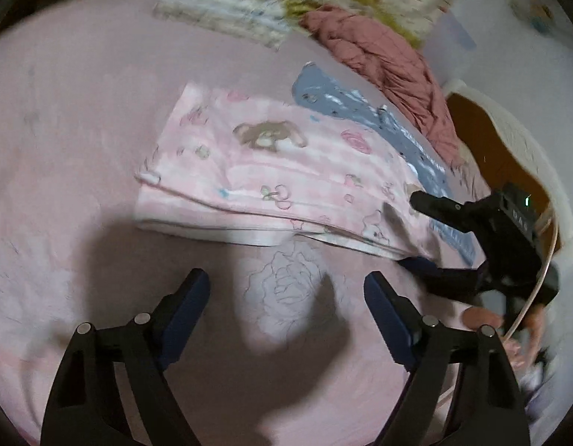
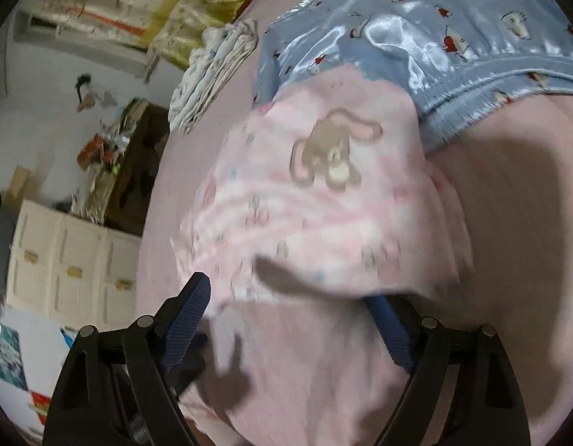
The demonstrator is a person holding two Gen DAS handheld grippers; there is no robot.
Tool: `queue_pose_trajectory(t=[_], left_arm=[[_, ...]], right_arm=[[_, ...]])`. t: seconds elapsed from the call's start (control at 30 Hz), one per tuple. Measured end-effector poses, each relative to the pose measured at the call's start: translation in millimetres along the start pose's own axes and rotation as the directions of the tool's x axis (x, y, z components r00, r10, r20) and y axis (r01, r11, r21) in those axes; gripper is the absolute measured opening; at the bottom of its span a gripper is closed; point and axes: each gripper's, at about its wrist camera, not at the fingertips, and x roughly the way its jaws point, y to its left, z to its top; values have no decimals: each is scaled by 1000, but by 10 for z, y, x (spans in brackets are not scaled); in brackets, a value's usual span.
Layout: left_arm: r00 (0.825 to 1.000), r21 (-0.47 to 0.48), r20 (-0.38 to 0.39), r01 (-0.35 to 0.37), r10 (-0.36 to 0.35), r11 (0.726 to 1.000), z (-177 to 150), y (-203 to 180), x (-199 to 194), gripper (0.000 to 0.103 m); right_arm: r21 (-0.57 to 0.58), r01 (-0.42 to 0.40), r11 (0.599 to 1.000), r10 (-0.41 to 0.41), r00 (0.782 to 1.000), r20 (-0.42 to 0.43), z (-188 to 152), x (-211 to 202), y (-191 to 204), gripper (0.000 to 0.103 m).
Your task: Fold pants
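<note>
Pants (image 1: 286,171) pink checked, bunny print; blue satin garment (image 2: 453,29); pink sheet (image 1: 63,148).

A home bedroom: a bed (image 1: 63,148) with a pink sheet fills the view, with folded blankets (image 1: 219,15) at its far edge, a white cabinet (image 2: 70,256) beside it and a cluttered dark dresser (image 2: 134,163) beyond the cabinet.

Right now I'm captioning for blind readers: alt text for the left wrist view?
Folded pink pants lie on a pink bedsheet, partly over a blue garment. The open left claw hovers short of them; the right claw is at their right end.
</note>
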Motion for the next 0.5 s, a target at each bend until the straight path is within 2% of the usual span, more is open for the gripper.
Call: queue_pose_trajectory(t=[0.07, 0.1, 0.13, 0.2, 0.27, 0.4, 0.5], left_arm=[[998, -82, 5, 63, -63, 995, 57, 61, -11, 84], [992, -126, -1, 123, -124, 984, 86, 92, 0, 84], [978, -197, -10, 202, -208, 959, 108, 136, 36, 84], [956, -287, -20, 274, -292, 918, 119, 165, 108, 84], [956, -317, 10, 280, -292, 906, 130, 142, 144, 77], [958, -373, 93, 285, -270, 883, 161, 117, 259, 76], [968, -370, 132, 247, -212, 896, 218, 17, 357, 76]], right_arm=[[19, -17, 1000, 17, 999, 27, 80, 50, -10, 87], [22, -26, 999, 25, 998, 49, 114, 62, -15, 87], [21, -29, 999, 28, 997, 74, 140, 83, -15, 87], [9, -37, 999, 36, 991, 127, 172, 123, -1, 87], [-15, -50, 999, 52, 983, 178, 161, 125, 29, 87], [-28, -106, 994, 109, 969, 223, 133, 54, -21, 87], [-1, -164, 987, 161, 967, 197, 184, 13, -95, 87]])
